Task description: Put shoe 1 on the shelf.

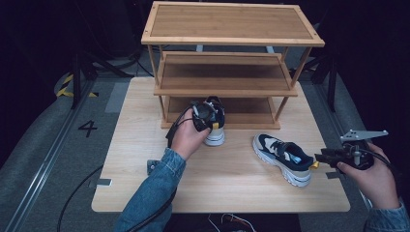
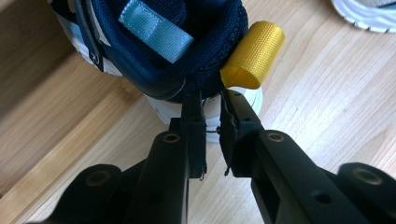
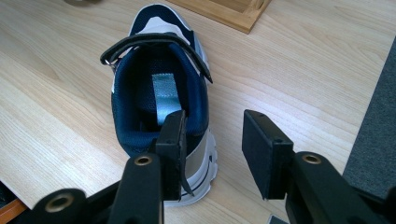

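A navy and white shoe [image 1: 214,126] stands heel toward me at the front of a wooden rack's lowest shelf [image 1: 246,118]. My left gripper [image 1: 203,117] is shut on the heel collar of this shoe [image 2: 177,60], its jaws [image 2: 211,109] pinching the rim just left of the yellow pull loop [image 2: 254,56]. The matching second shoe [image 1: 283,155] lies on the table to the right. At its heel my right gripper [image 1: 323,157] stands open. One jaw is above the opening of that shoe [image 3: 159,88], the other beside it over the table, with the gripper [image 3: 214,119] not pressing on anything.
The three-tier bamboo rack [image 1: 232,24] stands at the far side of the light wooden table [image 1: 140,159]; its upper shelves are bare. Grey floor with a painted "4" [image 1: 88,128] lies to the left. Cables trail off the table's near edge.
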Motion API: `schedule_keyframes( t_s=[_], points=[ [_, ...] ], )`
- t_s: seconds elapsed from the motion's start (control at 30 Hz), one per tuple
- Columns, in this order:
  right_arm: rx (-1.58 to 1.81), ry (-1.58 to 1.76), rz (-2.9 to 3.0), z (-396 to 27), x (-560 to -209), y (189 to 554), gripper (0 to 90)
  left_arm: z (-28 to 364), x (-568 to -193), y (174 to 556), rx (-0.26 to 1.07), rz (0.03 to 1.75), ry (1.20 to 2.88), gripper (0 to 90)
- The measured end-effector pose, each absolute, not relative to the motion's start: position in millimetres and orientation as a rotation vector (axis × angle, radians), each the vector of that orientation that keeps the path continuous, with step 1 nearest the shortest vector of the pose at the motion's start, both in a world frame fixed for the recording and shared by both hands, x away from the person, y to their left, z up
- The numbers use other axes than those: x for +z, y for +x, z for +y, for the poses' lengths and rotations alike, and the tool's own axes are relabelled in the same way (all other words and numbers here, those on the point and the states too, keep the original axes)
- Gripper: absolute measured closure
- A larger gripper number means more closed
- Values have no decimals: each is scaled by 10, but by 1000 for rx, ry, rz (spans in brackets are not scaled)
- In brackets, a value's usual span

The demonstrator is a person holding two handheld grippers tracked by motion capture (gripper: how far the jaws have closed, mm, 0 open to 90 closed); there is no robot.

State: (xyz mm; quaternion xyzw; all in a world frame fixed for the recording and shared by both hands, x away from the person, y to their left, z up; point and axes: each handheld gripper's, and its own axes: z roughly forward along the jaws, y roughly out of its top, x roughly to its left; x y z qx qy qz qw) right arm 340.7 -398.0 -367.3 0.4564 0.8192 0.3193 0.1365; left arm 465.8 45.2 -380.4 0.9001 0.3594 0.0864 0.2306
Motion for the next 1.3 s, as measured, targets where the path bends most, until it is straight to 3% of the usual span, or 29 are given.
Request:
schedule_keyframes(
  t_s=[0.2,0.33,0.47,0.73,0.83,1.1,1.3],
  points=[
    [926,1326,2362,-4005,-3665,3381,612,455,-3789,4628,232,986,2466,798],
    [925,1333,2358,-4017,-3672,3375,612,415,-3806,4499,98,938,2472,808],
    [916,1321,2369,-3995,-3683,3385,612,329,-3869,4475,76,921,2488,810],
    [920,1323,2370,-4004,-3679,3378,612,314,-3888,4614,137,992,2461,840],
    [918,1326,2373,-4006,-3691,3381,612,311,-3824,4648,230,966,2463,833],
    [931,1298,2373,-3997,-3666,3368,612,292,-3833,4811,187,1003,2451,844],
    [937,1300,2373,-4001,-3664,3357,611,249,-3870,4912,162,1000,2420,802]
  ],
)
